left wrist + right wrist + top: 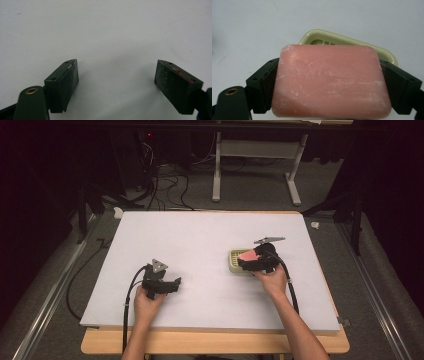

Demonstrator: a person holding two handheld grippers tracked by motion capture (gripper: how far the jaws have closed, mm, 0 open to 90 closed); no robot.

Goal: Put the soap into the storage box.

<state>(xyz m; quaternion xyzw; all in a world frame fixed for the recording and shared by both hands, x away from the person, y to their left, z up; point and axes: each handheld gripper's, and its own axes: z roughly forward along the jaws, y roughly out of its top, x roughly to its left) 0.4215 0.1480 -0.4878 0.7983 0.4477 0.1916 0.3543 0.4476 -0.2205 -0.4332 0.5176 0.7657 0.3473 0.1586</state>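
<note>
High view: right claw at right centre of the desk, hovering over the near part of a pale green soap dish, a pink soap bar gripped between its jaws. Dish just beyond and partly under the bar, so any placing move looks like a short advance forward and down, probably with little sideways correction. Left claw well apart at left centre, low over bare desk, far from bar and dish; right hand clearly the nearer one. Left gripper view: jaws spread wide, nothing between them, only white desk surface ahead. Right gripper view: jaws closed on the short ends of the soap bar, long axis running across from jaw to jaw, broad face up. Soap dish directly ahead, its slotted floor partly hidden behind the bar, long axis slightly skewed to the bar's. Bar above the dish or touching its near rim: cannot tell.
</note>
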